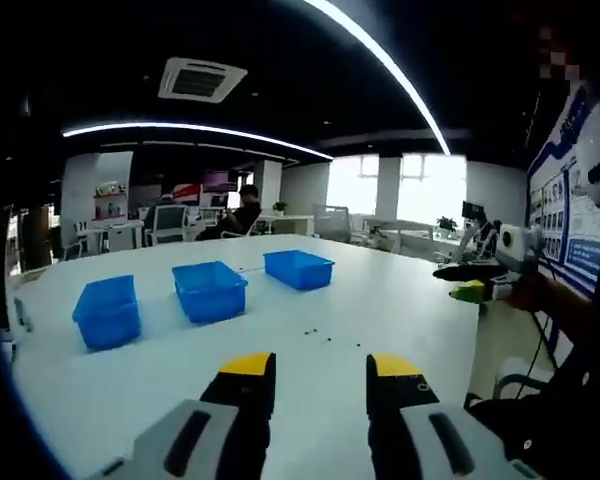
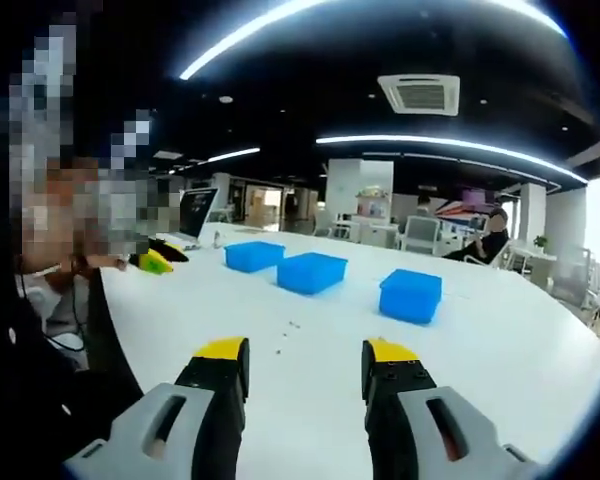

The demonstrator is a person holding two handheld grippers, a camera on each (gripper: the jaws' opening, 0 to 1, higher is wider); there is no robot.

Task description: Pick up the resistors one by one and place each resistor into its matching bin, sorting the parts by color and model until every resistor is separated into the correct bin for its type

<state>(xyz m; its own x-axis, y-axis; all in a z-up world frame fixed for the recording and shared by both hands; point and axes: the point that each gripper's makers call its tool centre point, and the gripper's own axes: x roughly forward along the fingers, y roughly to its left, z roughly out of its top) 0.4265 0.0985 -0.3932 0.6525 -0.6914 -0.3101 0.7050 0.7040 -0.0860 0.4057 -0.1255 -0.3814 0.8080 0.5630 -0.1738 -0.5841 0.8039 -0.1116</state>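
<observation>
An open-plan office with strip lights overhead and desks at the back surrounds a broad white table [image 1: 380,300]. Three blue bins [image 1: 209,291] stand in a row toward its far edge, well apart from one another. The resistors [image 1: 318,335] are a loose scatter of tiny dark specks on the bare middle of the table, between the bins and the near edge (too small to tell color or model from here).

The left gripper [image 1: 320,372] hangs above the near edge with its jaws spread wide, holding nothing; the right gripper [image 2: 305,358] is likewise wide apart and empty.

Such parts are probably very light and apt to skid or flick away, with thin leads that bend. Pinching the stiffer body, gently, looks safest.
</observation>
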